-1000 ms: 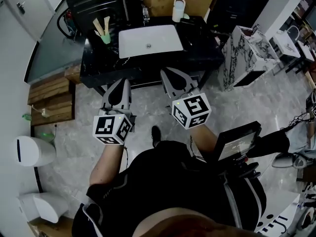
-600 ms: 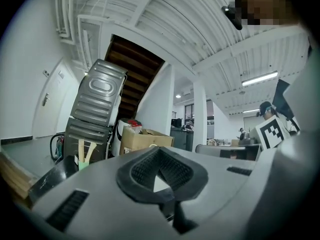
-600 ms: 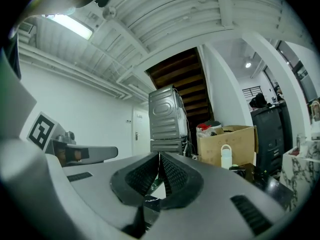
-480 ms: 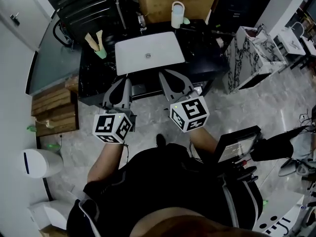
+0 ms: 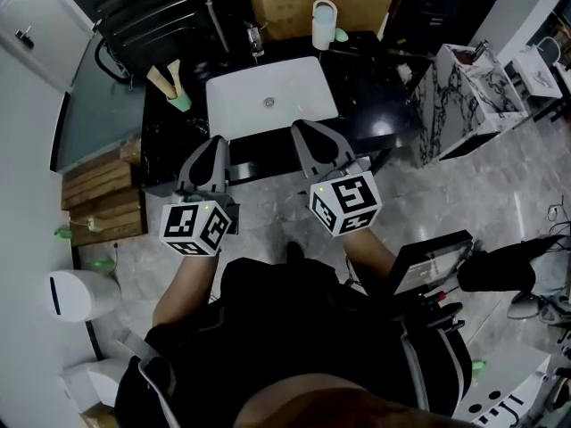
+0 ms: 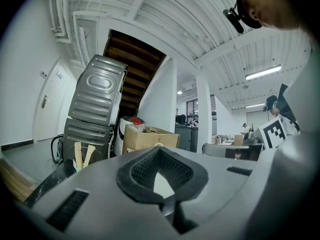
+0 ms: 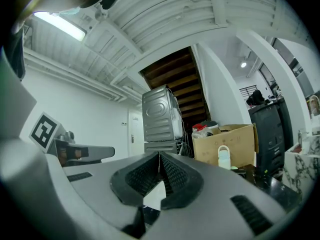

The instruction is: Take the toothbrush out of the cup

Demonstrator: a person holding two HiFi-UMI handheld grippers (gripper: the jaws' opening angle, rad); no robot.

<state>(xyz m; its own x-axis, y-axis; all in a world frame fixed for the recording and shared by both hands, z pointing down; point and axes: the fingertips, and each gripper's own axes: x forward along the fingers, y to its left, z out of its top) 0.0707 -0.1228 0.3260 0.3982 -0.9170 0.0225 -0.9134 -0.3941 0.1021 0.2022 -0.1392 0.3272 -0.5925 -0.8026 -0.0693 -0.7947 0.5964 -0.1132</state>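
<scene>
Both my grippers are pointing level at the black counter (image 5: 366,87), near edge. L gripper (image 5: 216,141): fingers pressing together, nothing btwn them. R gripper (image 5: 308,126): same, pads meeting at the tips, empty.

The toothbrush (image 5: 161,79) is standing in a small green cup (image 5: 181,102) on the counter's far-left part, left of the white sink (image 5: 272,96) and well apart from both grippers. I'm seeing two pale flat handles leaning apart in a V; can't tell which end has bristles.

I'm judging it as light, stiff and thin, prob. wood-like, so not v. slippery. The cup looks light too, so it may tip or drag along if I pull sideways. Best hold: upper handle, above the rim, pads across the flat faces, then lifting straight up. Fingers need opening first. The L one is nearer; R could be steadying the cup.
</scene>
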